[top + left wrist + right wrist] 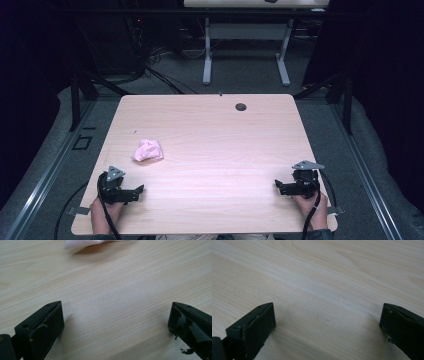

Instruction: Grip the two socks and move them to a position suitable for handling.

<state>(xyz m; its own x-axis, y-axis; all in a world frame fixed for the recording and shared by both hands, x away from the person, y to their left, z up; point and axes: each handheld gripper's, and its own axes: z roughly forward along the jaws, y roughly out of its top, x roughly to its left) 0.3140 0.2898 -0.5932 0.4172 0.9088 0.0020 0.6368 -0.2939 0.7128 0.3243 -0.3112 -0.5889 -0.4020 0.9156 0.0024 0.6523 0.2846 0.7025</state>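
A pale wood-grain surface [215, 150] carries a single item and two hand-held tools. The left claw [134, 192] rests at the near left edge and the right claw [280, 187] at the near right edge, well apart, each pointing inward toward the middle. In the left gripper view the left claw's jaws stand wide apart with bare wood between them; the right gripper view shows the right claw's jaws equally spread and holding nothing. A pink cloth [147, 150] lies on the left half of the surface, just beyond the left claw and slightly to its right, so the left hand [105, 212] is clearly the nearer one; the right hand [312, 207] is far across. The cloth is crumpled into a small soft heap, its long axis running roughly left to right.
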